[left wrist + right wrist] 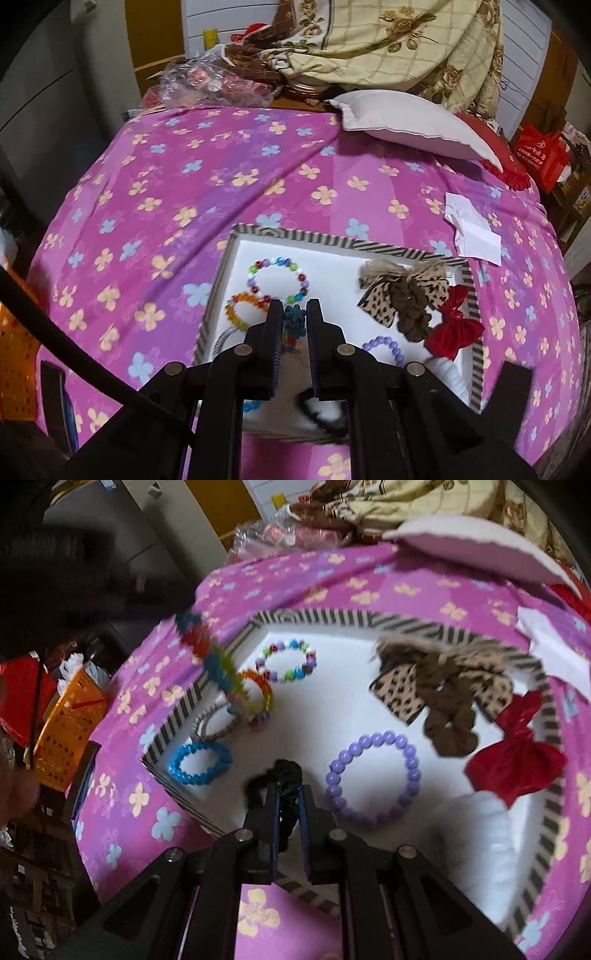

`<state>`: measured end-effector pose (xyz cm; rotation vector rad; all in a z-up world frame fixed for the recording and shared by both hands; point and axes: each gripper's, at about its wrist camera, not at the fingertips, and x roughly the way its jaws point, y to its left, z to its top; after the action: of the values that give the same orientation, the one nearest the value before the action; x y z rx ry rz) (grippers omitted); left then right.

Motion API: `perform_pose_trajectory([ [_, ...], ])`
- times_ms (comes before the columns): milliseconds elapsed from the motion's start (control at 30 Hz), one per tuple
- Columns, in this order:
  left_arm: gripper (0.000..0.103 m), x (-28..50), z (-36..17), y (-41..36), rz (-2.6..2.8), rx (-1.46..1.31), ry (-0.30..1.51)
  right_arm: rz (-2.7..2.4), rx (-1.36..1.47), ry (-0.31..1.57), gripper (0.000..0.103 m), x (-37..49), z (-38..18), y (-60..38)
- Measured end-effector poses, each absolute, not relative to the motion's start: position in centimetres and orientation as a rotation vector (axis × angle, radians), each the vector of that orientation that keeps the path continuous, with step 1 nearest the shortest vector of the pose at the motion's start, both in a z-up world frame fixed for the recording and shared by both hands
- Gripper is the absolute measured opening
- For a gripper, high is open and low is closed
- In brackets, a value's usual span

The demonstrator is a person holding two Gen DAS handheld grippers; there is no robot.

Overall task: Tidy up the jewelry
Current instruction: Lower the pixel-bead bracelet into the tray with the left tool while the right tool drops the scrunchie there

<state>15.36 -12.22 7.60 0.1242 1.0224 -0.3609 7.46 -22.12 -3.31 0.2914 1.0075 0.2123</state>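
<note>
A white tray with a striped rim [332,242] [317,616] lies on the bed. It holds beaded bracelets: multicolour [277,277] [291,660], orange [242,308], blue [199,762], purple [375,777]; also a leopard bow [402,291] [443,686] and a red bow [456,325] [517,753]. My left gripper [294,308] is shut on a spiky multicoloured bracelet [294,319], which hangs blurred above the tray's left side in the right wrist view [212,664]. My right gripper [287,794] is shut on a black scrunchie [280,779] at the tray's near edge.
The bed has a pink flowered sheet [184,177]. A grey pillow [413,122], a red cushion [506,162] and a piled quilt [388,40] are at the far end. White paper [472,229] lies right of the tray. An orange basket [70,723] stands left of the bed.
</note>
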Motion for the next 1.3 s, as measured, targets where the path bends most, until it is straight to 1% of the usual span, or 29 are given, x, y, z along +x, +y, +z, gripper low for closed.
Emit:
perform_pose_trajectory([
  [100, 0.025, 16.0, 7.2, -13.6, -0.386, 0.12, 1.037, 0.209, 0.317, 1.021, 0.011, 7.4, -4.0, -22.3],
  [233, 0.025, 16.7, 6.5, -15.6, -0.467, 0.096, 1.081, 0.24, 0.444, 0.983, 0.027, 6.0, -3.9, -24.2],
  [333, 0.025, 17.0, 5.4, -16.7, -0.547, 0.072, 1.133, 0.207, 0.477, 0.949, 0.033, 4.3, -3.4, -26.1],
  [400, 0.025, 17.4, 4.1, -17.2, -0.617, 0.056, 1.193, 0.183, 0.485, 0.944, 0.034, 3.4, -3.3, -27.4],
  [500, 0.025, 18.5, 2.3, -17.1, -0.538, 0.093, 1.205, 0.16, 0.508, 0.945, 0.037, 2.8, -3.3, -29.1],
  [600, 0.025, 19.9, 0.4, -16.6, -0.474, 0.079, 1.232, 0.151, 0.522, 0.928, 0.038, 2.3, -3.1, -30.0],
  [900, 0.025, 20.9, -0.9, -17.1, -0.38, 0.186, 1.172, 0.181, 0.495, 0.922, 0.04, 2.3, -2.7, -29.1],
  [1033, 0.025, 20.9, -1.4, -17.2, -0.367, 0.191, 1.17, 0.182, 0.464, 0.924, 0.046, 2.3, -2.5, -28.5],
  [1100, 0.025, 20.8, -1.7, -17.2, -0.359, 0.186, 1.177, 0.174, 0.455, 0.928, 0.046, 2.3, -2.5, -28.4],
  [1133, 0.026, 20.8, -2.0, -17.2, -0.364, 0.18, 1.19, 0.17, 0.452, 0.93, 0.046, 2.3, -2.6, -28.4],
  [1233, 0.038, 20.4, -2.1, -17.1, -0.379, 0.169, 1.185, 0.164, 0.448, 0.941, 0.047, 2.2, -2.7, -28.3],
  [1300, 0.041, 20.1, -2.1, -17.1, -0.388, 0.168, 1.187, 0.161, 0.438, 0.942, 0.047, 2.0, -2.7, -28.1],
])
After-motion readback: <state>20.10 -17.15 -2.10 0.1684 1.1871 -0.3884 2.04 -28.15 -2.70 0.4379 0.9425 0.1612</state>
